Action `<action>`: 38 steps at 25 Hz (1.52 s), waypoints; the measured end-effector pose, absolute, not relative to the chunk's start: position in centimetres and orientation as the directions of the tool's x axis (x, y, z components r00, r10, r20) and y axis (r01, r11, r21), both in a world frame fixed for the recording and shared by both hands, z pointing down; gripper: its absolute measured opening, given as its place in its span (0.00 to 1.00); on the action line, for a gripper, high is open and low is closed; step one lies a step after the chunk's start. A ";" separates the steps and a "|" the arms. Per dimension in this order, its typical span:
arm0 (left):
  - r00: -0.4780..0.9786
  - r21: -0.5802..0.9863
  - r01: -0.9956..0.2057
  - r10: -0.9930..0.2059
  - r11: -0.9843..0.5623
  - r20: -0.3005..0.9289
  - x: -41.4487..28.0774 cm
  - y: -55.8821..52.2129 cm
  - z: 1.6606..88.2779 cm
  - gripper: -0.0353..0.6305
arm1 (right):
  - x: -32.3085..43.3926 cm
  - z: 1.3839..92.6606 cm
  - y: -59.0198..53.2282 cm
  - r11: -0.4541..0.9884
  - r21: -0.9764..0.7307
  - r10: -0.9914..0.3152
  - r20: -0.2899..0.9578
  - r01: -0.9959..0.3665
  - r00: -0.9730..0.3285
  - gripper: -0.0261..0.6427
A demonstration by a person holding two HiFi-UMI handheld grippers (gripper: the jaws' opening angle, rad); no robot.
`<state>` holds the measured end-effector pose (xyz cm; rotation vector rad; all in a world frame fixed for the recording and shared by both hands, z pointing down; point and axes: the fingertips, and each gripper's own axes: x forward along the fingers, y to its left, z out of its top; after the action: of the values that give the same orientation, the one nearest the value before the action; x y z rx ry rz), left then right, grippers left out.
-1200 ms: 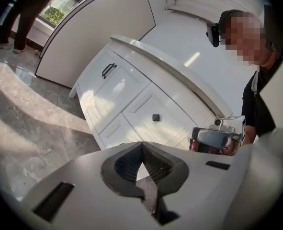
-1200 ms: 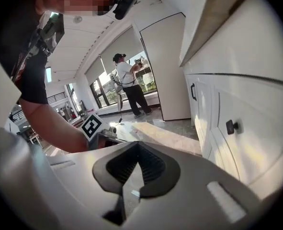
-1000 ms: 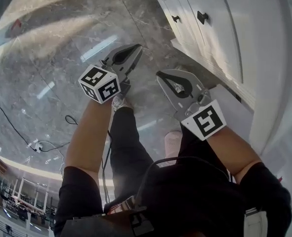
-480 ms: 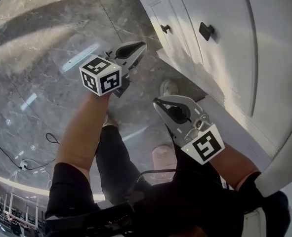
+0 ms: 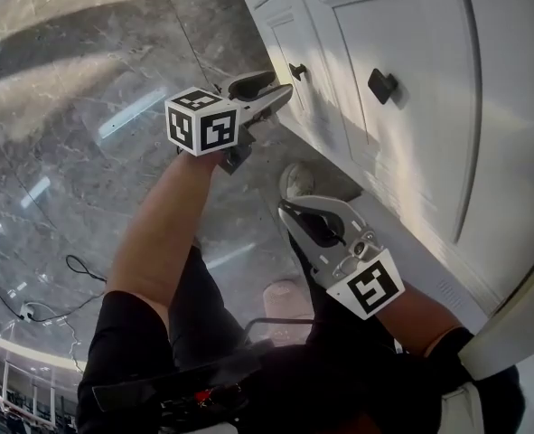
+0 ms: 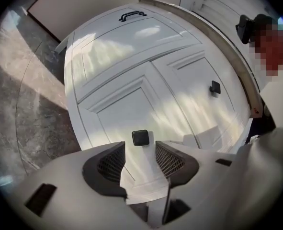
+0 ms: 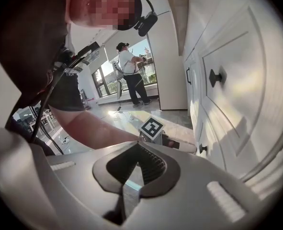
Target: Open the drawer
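Left gripper [image 6: 140, 153] jaws have just been opening, nothing between them; door [image 6: 131, 104] knob [image 6: 140, 137] just ahead of tips. Right gripper [image 7: 133, 146] clenched, empty.

The left gripper [image 6: 140, 152] has just been opening. Its fingers [image 6: 107, 166] stand apart, gripping nothing, with a square black knob [image 6: 140, 137] on the white cabinet door [image 6: 127, 104] just ahead of the gap.

I have open floor [image 5: 86, 107] left of my left gripper [image 5: 280, 89] and a clear run ahead to the square knob [image 6: 140, 137], with the white cabinet [image 5: 411, 80] closing off everything beyond.
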<state>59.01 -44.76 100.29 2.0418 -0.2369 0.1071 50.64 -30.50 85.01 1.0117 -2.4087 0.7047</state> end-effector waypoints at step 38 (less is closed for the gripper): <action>0.977 0.888 -0.209 -0.053 -0.411 0.206 60.1 -46.2 99.9 0.24 | 52.6 85.0 -32.9 0.557 -0.231 -0.592 0.562 -0.797 -0.577 0.04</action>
<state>60.14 -46.24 99.89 1.9912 -0.1861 0.1728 52.61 -32.91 85.04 1.1256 -2.3720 0.6586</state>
